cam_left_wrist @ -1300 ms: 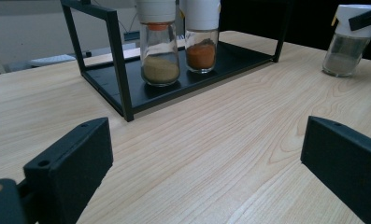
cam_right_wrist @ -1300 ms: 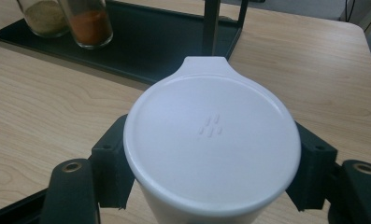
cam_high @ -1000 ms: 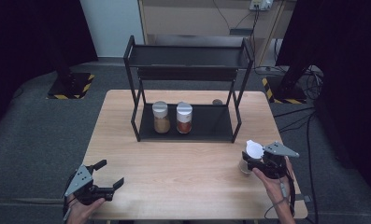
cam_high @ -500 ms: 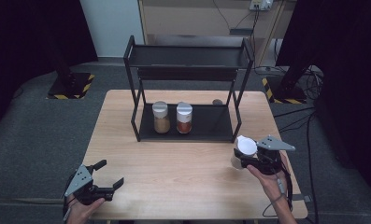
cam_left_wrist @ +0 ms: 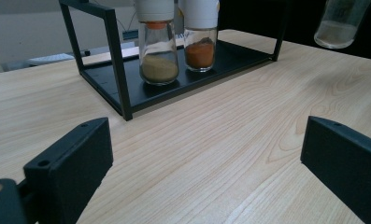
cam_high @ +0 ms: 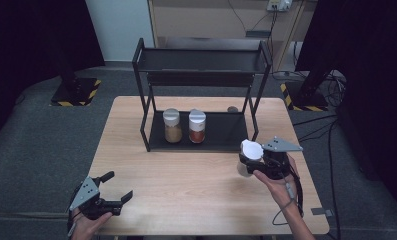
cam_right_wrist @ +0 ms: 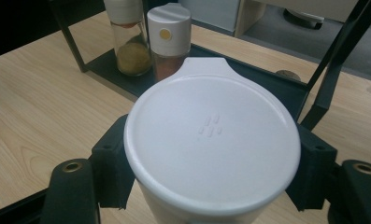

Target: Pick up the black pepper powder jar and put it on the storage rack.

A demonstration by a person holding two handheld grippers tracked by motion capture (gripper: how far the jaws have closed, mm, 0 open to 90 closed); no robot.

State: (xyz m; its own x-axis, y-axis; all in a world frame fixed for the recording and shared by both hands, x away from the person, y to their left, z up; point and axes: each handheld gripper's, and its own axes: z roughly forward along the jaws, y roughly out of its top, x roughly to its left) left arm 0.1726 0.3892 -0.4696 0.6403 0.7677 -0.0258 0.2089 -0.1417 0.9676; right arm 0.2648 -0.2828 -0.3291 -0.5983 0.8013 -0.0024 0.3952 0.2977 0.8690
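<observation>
A: What is the right gripper [cam_high: 253, 159] carrying?
B: A glass spice jar [cam_right_wrist: 211, 154] with a white flip cap, clamped between its fingers above the table [cam_high: 186, 175], before the rack [cam_high: 201, 100].
A: And the left gripper [cam_high: 111, 192]?
B: Fingers spread wide, holding nothing.

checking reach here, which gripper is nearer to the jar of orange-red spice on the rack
Right. The right gripper, holding a white-capped jar, is just off the rack's front right corner, close to the orange-red jar. The left gripper sits at the table's near left edge.
</observation>
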